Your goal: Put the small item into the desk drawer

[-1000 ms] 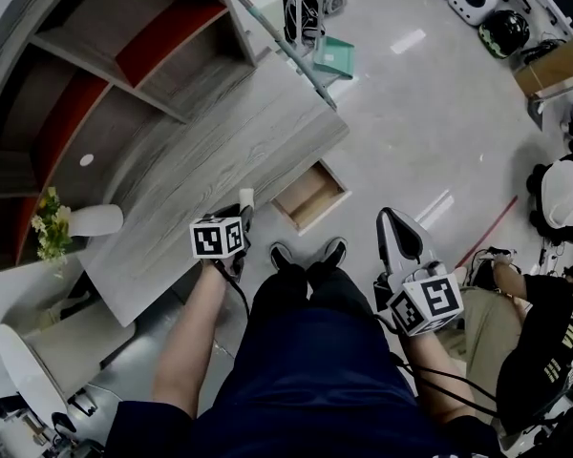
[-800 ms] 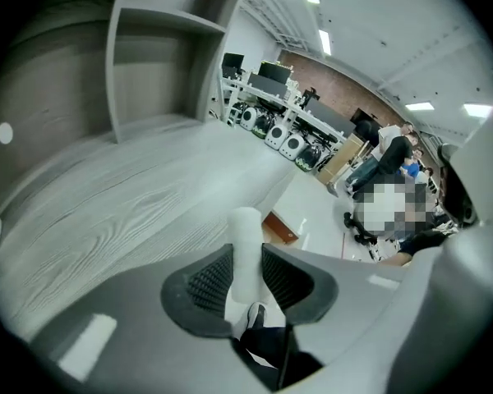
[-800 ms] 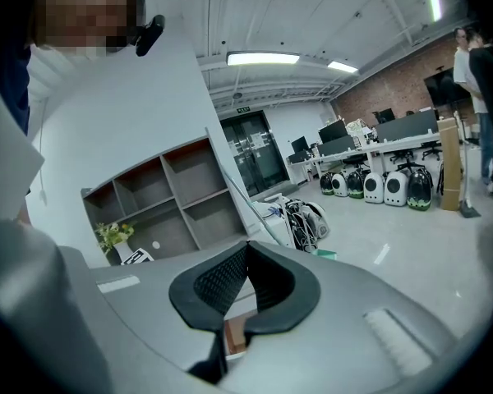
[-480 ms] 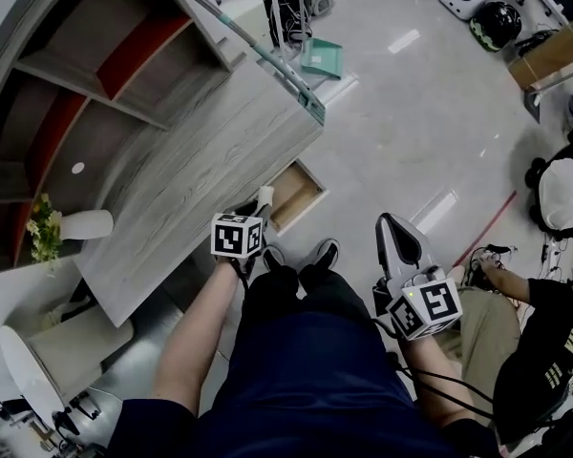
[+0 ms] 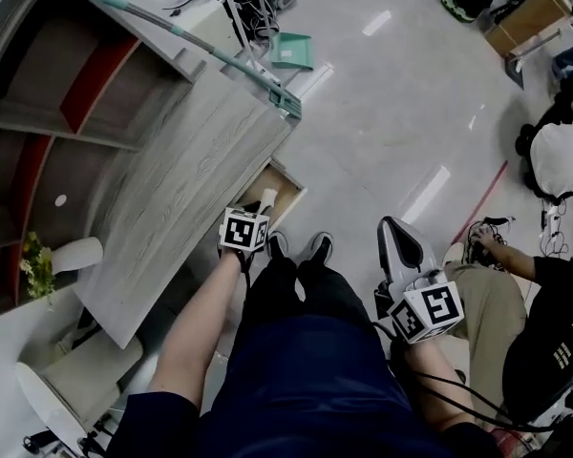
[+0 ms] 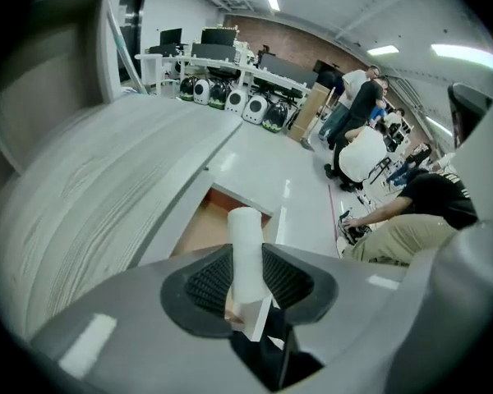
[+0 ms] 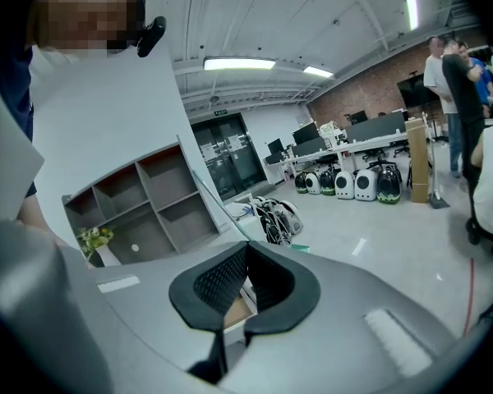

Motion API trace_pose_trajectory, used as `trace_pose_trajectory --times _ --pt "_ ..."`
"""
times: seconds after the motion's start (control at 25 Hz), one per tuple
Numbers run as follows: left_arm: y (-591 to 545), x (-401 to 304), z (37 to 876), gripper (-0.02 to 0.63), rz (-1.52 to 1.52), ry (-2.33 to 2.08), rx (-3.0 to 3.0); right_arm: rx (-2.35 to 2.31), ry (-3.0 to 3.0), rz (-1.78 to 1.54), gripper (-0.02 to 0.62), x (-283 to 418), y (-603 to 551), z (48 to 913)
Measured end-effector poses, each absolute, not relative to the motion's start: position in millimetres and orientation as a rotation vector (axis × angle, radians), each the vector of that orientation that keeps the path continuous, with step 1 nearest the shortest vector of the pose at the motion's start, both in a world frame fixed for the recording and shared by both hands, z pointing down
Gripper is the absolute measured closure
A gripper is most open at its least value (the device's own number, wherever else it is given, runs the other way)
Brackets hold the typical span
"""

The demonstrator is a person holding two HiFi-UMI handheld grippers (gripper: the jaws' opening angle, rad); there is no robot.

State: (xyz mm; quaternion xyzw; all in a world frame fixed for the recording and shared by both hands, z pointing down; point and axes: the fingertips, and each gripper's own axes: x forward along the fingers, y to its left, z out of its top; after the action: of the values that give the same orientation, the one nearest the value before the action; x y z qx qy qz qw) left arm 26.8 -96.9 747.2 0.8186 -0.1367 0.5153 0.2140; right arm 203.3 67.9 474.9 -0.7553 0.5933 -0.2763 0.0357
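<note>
The left claw [image 6: 248, 279] is pinching the small white tube [image 6: 245, 249], aiming it at the open wooden drawer [image 6: 199, 230] under the grey desk's [image 6: 107, 187] edge for dropping in, while the closed, empty right claw [image 7: 245, 279] is waiting.

Drawer [image 5: 286, 185] half hidden behind left hand-held gripper [image 5: 264, 204]; base of item [image 6: 246, 249] unseen.

The desk top [image 5: 181, 189] has a pale grey wood-grain surface, matt and streaked with fine lines. Inside, the open drawer [image 5: 286, 184] at its right edge is a warmer, light-brown wood. The floor [image 5: 392, 113] is smooth and glossy, throwing back strips of ceiling light. The left gripper [image 6: 248, 273] and right gripper [image 7: 243, 259] have smooth grey plastic shells with a dull sheen. Their pads [image 6: 204, 284] are black, finely ribbed and look rubbery. The small white cylinder [image 6: 245, 249] looks smooth and matt. The person's trousers [image 5: 310, 370] are dark cloth.
</note>
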Motion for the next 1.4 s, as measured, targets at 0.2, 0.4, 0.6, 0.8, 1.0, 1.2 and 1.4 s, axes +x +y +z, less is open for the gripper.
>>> trace_pose_trajectory --times 0.2,0.4,0.6,0.8,1.0,1.2,1.4 --pt "-92 33 786 0.492 1.558 -0.263 2.272 -2.402 1.699 -0.887 0.589 209 84 483" --pt "-87 42 811 0.492 1.657 -0.169 2.306 -2.466 1.585 -0.928 0.589 210 99 490" --pt "-82 47 825 0.492 1.69 -0.091 2.305 -2.497 1.524 -0.96 0.589 203 100 495" --pt "-83 51 836 0.492 1.715 -0.034 2.304 -2.509 1.485 -0.988 0.589 194 97 500" --pt "-84 52 841 0.492 1.755 0.012 2.312 -2.521 1.438 -1.014 0.589 186 96 505" --pt "-80 56 848 0.491 1.781 0.049 2.304 -2.517 1.42 -1.023 0.589 178 95 508" --pt "-77 50 857 0.491 1.776 0.025 2.239 -2.507 1.418 -1.029 0.589 172 94 510"
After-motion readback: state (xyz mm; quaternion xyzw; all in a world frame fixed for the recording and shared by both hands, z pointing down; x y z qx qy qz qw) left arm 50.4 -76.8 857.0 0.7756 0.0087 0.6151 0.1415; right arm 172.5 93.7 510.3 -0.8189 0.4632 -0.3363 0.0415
